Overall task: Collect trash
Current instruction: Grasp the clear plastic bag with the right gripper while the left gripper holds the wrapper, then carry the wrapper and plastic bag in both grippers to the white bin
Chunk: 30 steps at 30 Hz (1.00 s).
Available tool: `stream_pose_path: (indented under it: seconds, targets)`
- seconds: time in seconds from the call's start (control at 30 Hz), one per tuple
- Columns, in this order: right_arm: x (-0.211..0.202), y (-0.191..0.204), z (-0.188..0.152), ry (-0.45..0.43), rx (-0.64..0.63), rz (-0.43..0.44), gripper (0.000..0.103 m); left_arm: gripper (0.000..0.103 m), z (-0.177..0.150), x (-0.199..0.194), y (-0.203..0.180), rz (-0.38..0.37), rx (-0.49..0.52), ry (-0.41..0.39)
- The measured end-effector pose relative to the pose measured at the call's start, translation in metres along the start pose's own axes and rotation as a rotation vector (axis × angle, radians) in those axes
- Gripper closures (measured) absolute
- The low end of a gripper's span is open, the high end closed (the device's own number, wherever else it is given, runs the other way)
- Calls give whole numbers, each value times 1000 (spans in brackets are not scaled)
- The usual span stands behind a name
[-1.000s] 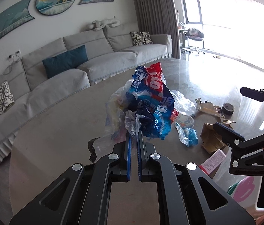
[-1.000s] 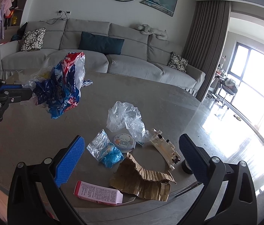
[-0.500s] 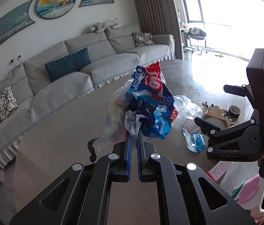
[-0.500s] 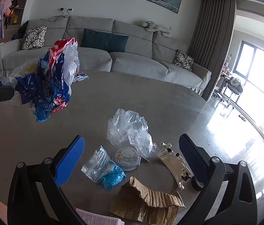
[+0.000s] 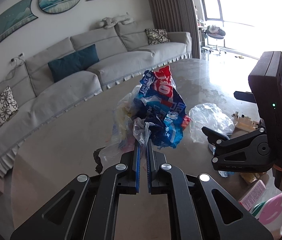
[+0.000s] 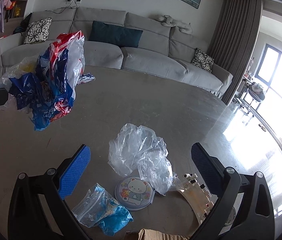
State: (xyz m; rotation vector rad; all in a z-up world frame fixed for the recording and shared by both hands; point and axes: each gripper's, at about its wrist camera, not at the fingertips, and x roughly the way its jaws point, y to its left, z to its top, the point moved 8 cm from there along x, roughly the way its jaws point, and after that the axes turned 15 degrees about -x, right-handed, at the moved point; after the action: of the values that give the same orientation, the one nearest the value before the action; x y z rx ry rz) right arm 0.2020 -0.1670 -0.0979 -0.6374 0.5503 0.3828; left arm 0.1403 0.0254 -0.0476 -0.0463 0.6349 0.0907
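Above the round grey table (image 6: 133,104), the left gripper (image 5: 143,150) has its blue pads pressed nearly together on a bunch of trash bags (image 5: 159,110), a crumpled blue, red and white wrapper mixed with clear film, held up off the tabletop. Over to its right, the right gripper (image 6: 141,160) hangs with its jaws spread wide and nothing between them, poised over a crumpled clear plastic bag (image 6: 139,154) that lies on the table. Just beside that bag sit a round lid with a cartoon bear (image 6: 135,192), a zip bag with something blue inside (image 6: 103,210) and a pale plastic frame (image 6: 195,192). Torn brown cardboard (image 6: 155,235) lies at the near edge. Behind the table runs a long grey sofa (image 6: 147,58).
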Motion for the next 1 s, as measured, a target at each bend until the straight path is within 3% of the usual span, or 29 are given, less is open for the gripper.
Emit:
stream_pose_path:
  seconds: [0.3, 0.37, 0.57, 0.73, 1.0]
  targets:
    - [33, 5, -6, 94, 36, 111, 7, 96, 0, 13, -5, -4, 4, 9]
    - [38, 7, -9, 119, 38, 123, 41, 96, 0, 15, -5, -2, 6, 9]
    - [39, 11, -14, 124, 55, 168, 81, 96, -3, 19, -5, -2, 4, 14]
    - [30, 23, -15, 104, 6, 158, 93, 96, -1, 20, -3, -1, 1, 13]
    - [4, 27, -8, 42, -23, 131, 95, 96, -1, 19, -3, 1, -7, 8]
